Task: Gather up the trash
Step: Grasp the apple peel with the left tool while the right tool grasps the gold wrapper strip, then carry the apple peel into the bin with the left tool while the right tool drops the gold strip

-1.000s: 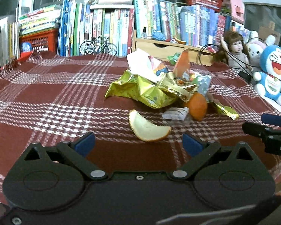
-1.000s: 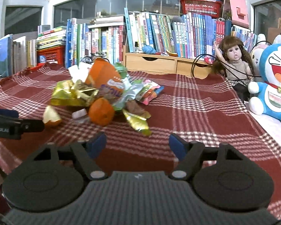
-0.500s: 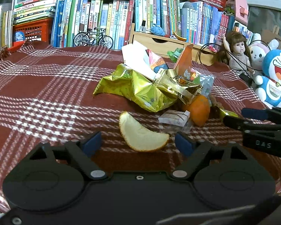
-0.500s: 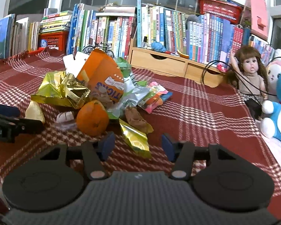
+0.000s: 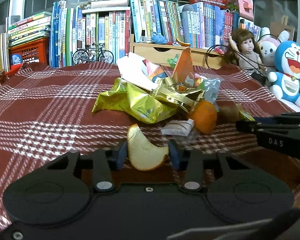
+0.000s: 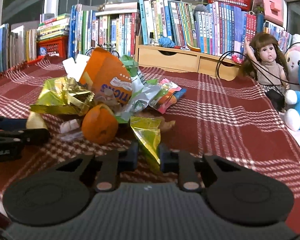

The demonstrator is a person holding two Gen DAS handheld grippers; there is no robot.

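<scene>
With both tools just closing, left tool (image 5: 148,155) pinching curved orange peel (image 5: 145,154), right tool (image 6: 149,157) pinching crinkled yellow-green foil wrapper (image 6: 149,136): grasping step; next, lifting both clear of the pile.

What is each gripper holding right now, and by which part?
The left gripper has just closed on the orange peel, pads at its two ends. The right gripper has just closed on the yellow wrapper's lower tip.

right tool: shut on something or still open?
Shut on the yellow-green foil wrapper: the right tool has just been closing, blue pads now pinching the wrapper's lower corner.
</scene>
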